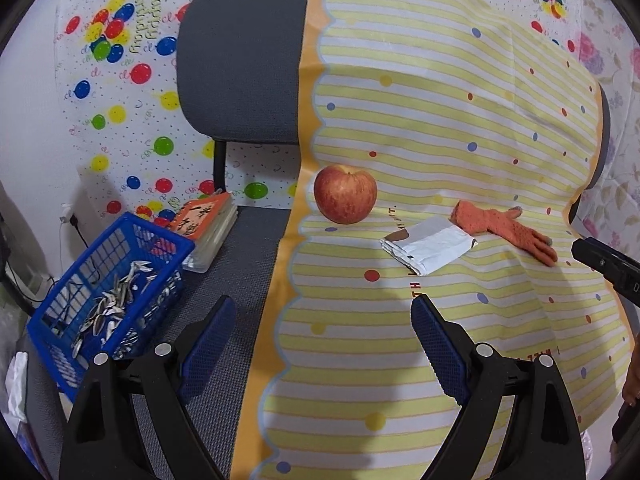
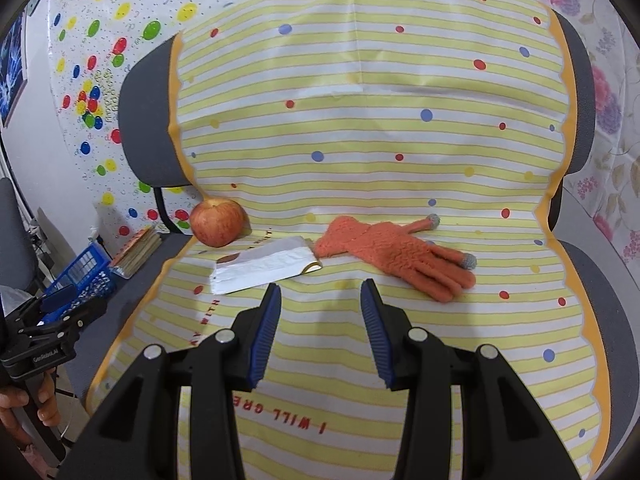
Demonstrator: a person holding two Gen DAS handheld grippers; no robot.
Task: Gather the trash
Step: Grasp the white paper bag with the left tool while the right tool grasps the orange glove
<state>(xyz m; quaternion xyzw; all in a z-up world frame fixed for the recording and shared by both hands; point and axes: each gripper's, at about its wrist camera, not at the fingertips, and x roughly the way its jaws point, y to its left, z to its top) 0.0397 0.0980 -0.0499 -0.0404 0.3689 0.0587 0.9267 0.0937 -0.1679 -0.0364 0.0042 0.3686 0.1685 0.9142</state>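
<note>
Right gripper [image 2: 320, 300] was part open, empty. Left gripper [image 1: 324, 320] was wide, empty. White wrapper [image 2: 264, 268] lay mid-cloth [image 2: 360, 140], between apple [image 2: 218, 222] and glove [image 2: 396, 258]. Best: come down straight, pinch wrapper edge, drop in blue basket [image 1: 116, 284].

We cannot see most of the right gripper [image 1: 608, 270] from the left wrist view: only a dark tip juts in at the frame's right edge, so its jaws are unreadable there. The striped cloth [image 1: 420, 120] hides much of the chair [image 1: 240, 60] backs. The small silvery scraps inside the blue basket [image 1: 108, 288] are too small for us to name. The book [image 2: 138, 250] is partly behind the apple [image 2: 218, 222] in the right wrist view (its cover print stays illegible). The hand [image 2: 24, 404] is cut by the left edge.
</note>
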